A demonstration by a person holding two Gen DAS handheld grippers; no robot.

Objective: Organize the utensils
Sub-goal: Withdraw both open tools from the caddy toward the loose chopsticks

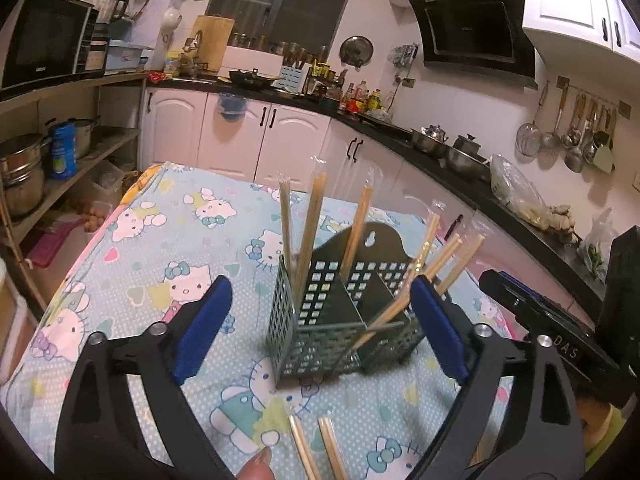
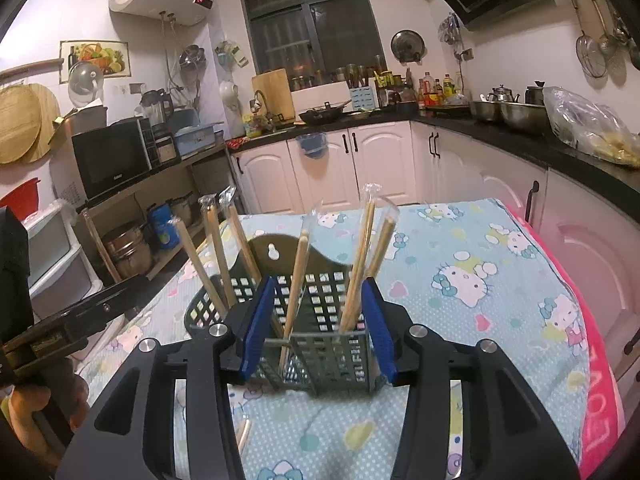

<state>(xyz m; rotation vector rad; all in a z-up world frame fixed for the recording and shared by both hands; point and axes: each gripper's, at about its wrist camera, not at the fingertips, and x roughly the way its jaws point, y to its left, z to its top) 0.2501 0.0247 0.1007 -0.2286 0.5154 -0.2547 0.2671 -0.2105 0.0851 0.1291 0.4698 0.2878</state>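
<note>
A dark green perforated utensil holder (image 1: 320, 320) stands on the table, holding several pairs of wrapped wooden chopsticks (image 1: 310, 228) upright or leaning. My left gripper (image 1: 324, 320) is open and empty, its blue pads (image 1: 200, 320) either side of the holder from the front. Two more chopstick pairs (image 1: 320, 452) lie on the cloth just below it. In the right wrist view the holder (image 2: 320, 344) sits between my right gripper's (image 2: 316, 328) open blue pads (image 2: 256, 328), with chopsticks (image 2: 296, 276) rising in the gap. One chopstick end (image 2: 243, 436) lies on the cloth.
The table carries a light blue cartoon-cat cloth (image 1: 160, 240) with a pink edge (image 2: 600, 380). White cabinets (image 1: 240, 136) and a black counter (image 1: 440, 160) with pots surround it. A shelf with pots and a microwave (image 1: 44, 40) stands left. The other gripper's body (image 1: 560, 328) shows at right.
</note>
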